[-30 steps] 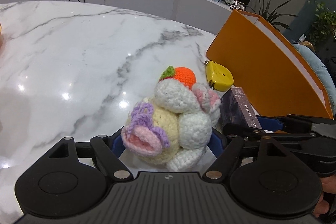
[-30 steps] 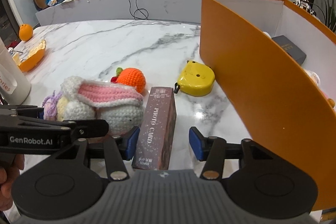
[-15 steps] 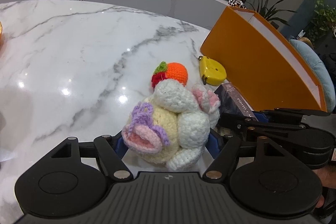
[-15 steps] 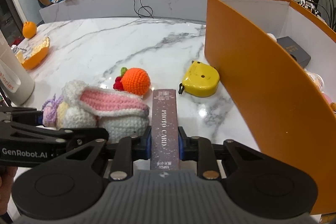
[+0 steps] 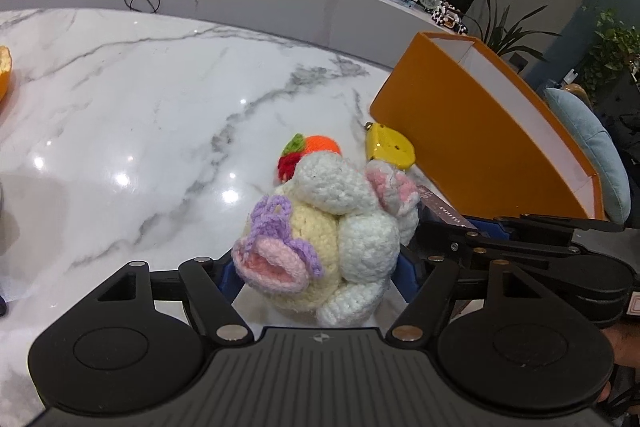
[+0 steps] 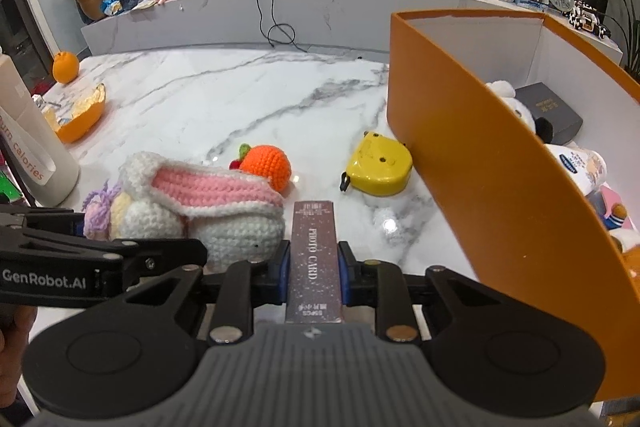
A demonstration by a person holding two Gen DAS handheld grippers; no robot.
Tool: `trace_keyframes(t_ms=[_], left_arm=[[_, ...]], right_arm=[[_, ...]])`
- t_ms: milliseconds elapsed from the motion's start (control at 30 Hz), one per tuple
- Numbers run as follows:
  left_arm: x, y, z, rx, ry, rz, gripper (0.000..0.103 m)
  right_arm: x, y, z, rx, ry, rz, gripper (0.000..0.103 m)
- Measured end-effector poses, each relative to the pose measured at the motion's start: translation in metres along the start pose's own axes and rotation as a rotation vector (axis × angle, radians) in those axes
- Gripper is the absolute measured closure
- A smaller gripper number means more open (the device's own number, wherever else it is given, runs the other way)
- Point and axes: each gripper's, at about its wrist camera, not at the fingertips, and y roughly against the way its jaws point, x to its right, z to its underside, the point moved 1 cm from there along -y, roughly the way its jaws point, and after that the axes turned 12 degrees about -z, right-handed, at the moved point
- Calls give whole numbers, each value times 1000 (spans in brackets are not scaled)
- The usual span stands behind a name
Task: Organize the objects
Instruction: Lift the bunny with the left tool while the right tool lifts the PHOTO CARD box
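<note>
My left gripper (image 5: 318,269) is shut on a crocheted white and yellow rabbit toy (image 5: 332,227) and holds it above the marble table (image 5: 140,131). The toy also shows in the right wrist view (image 6: 200,203). My right gripper (image 6: 314,267) is shut on a dark photo card box (image 6: 315,259) and holds it off the table, beside the rabbit. A crocheted orange (image 6: 269,165) and a yellow tape measure (image 6: 379,165) lie on the table ahead, next to the orange storage box (image 6: 480,163).
The orange storage box holds plush toys, a dark box (image 6: 548,113) and other items. A white bottle (image 6: 32,151), an orange peel (image 6: 80,115) and a whole orange (image 6: 65,67) stand at the table's left. A counter with cables runs behind.
My right gripper has shut on the photo card box and raised it. My left gripper has raised the rabbit toy. Both have pulled back from the table items.
</note>
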Motion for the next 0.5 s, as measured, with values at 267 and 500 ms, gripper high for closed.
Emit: trace_keyframes(t_ms=[267,500], left_arm=[[6,12,-2,20,-19,-20,20],[16,19,0,29,-38,-36,20]], right_arm=[[0,16,-5,40,1,-4,79],[0,33,-10,84,-1,-14,79]])
